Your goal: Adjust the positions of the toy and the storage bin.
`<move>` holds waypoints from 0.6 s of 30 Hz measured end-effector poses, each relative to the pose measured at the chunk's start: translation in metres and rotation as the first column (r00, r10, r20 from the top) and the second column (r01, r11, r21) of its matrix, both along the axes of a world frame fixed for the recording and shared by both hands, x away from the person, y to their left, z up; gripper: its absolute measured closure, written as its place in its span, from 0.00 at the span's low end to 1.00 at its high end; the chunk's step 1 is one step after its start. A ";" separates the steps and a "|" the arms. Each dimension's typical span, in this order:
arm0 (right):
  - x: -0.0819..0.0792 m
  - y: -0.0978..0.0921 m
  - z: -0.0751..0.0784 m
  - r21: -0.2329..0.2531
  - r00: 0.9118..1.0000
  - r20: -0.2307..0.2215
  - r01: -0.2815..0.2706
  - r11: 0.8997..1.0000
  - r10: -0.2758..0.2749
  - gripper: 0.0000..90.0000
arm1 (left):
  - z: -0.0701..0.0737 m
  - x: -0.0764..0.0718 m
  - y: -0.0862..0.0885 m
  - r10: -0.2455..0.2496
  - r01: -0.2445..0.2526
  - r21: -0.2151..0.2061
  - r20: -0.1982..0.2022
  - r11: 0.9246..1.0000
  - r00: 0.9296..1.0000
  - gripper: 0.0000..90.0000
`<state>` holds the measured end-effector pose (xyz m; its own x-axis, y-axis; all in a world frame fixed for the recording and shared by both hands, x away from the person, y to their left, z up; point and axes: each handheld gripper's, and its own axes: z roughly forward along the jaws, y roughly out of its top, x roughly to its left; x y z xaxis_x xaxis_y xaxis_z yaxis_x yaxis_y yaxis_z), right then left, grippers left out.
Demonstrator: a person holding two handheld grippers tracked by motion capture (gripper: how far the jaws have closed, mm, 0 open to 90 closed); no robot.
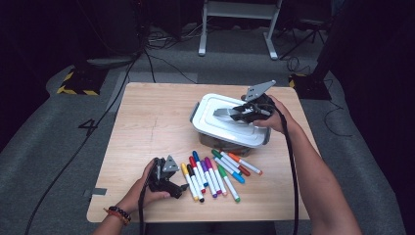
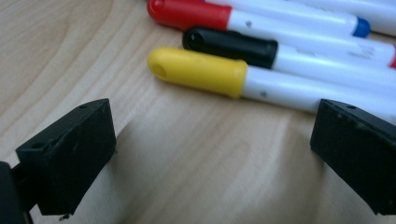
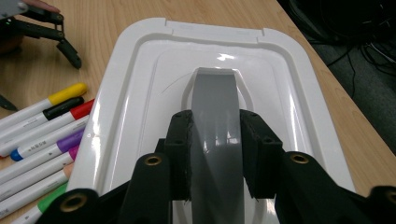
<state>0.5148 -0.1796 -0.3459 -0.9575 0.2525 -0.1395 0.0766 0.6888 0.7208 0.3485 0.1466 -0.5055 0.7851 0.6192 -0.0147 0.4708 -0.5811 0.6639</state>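
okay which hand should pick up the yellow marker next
Left. The left gripper sits open on the table right beside the yellow marker, nearest of the row. The right gripper is clamped on the lid handle of the box.

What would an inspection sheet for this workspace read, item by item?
Surface: wooden table, bare at left.
Job's things: white box lid with grey handle; markers in a loose row in front of the box.
Clutter: nothing seen.
Grippers: right gripper shut on the grey handle; left gripper open, low over the table beside the yellow-capped marker.
Cables: one trails from each gripper; more on the floor.
Surroundings: dark room, grey floor, white frame legs behind.
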 end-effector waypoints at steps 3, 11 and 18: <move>-0.001 0.002 0.000 -0.001 1.000 0.004 -0.008 1.000 0.008 0.75 | 0.000 0.004 -0.002 -0.008 0.008 0.003 -0.002 1.000 1.000 0.00; -0.006 0.013 -0.001 0.001 0.999 0.012 -0.045 0.999 0.045 0.74 | 0.000 0.003 0.001 0.001 -0.001 0.001 -0.001 1.000 1.000 0.00; -0.003 0.014 -0.002 0.034 0.999 0.018 0.029 0.999 -0.030 0.61 | 0.000 0.002 0.004 0.001 -0.001 0.002 0.001 1.000 1.000 0.00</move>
<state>0.5120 -0.1658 -0.3477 -0.9468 0.2856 -0.1483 0.0830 0.6618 0.7451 0.3507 0.1503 -0.5054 0.7847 0.6197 -0.0129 0.4704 -0.5819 0.6635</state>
